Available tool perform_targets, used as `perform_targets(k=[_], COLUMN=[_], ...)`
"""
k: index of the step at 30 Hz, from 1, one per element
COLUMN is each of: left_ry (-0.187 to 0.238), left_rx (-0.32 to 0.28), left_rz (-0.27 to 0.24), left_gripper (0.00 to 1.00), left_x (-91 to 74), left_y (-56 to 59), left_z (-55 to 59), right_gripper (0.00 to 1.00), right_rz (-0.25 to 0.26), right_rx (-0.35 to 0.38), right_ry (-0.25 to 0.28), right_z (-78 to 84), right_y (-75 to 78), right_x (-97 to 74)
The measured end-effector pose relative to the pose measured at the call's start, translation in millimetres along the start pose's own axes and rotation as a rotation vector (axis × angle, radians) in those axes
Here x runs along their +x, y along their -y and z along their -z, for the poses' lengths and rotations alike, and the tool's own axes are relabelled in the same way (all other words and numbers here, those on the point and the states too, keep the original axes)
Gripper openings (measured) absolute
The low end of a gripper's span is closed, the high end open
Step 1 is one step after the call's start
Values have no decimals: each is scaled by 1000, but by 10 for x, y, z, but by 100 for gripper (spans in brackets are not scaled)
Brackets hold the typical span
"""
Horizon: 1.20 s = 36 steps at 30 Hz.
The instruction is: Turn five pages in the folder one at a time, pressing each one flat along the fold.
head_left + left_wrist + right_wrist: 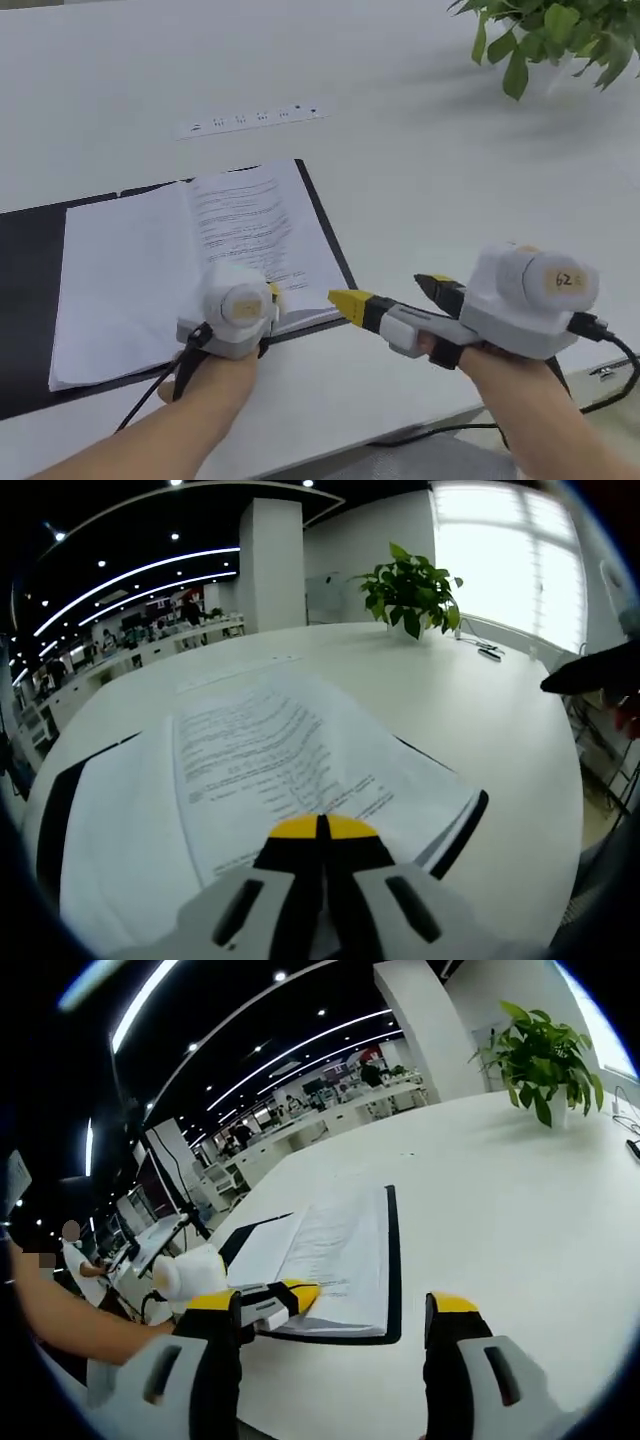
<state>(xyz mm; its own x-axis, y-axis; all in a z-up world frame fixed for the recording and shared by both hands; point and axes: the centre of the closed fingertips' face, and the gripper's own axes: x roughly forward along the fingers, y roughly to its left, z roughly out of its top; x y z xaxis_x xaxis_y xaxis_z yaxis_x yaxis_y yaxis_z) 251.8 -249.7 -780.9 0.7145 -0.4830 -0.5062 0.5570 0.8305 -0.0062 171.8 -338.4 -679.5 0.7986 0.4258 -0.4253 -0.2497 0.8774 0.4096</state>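
Your left gripper [322, 827] sits at the near edge of the folder [25, 300], jaws pressed together. Your right gripper [392, 295] hovers beside it, jaws wide apart.

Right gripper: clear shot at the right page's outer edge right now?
Likely yes: right gripper is open beside the folder, nothing between it and the right page edge. The left gripper, shut, sits over the page's near edge.

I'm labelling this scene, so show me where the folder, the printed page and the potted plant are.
folder [30, 290], head view, on its black cover left of the sheets.
printed page [250, 225], head view, mid-text on the right-hand sheet.
potted plant [545, 35], head view, on its green leaves.
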Motion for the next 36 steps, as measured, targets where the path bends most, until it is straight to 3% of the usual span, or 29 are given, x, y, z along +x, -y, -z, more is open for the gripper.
perform_targets(k=[7,10,16,27,36], left_ry=[9,14,22,24,21], left_rx=[-28,-29,-44,-45,-46], left_rz=[4,5,1,2,0], left_gripper=[0,0,0,0,0], left_x=[6,9,19,32,36], left_y=[-7,-7,-14,-17,-19], left_z=[-2,-3,-3,-1,-1], right_gripper=[53,44,43,45,38], right_rz=[-116,-141,-151,-129,-140], right_rx=[16,8,1,40,71], right_ry=[-30,-61,-98,-126,-160], right_z=[-68,-51,-31,33,122], right_y=[37,96,189,361,368], right_x=[599,826,1132,1323,1379])
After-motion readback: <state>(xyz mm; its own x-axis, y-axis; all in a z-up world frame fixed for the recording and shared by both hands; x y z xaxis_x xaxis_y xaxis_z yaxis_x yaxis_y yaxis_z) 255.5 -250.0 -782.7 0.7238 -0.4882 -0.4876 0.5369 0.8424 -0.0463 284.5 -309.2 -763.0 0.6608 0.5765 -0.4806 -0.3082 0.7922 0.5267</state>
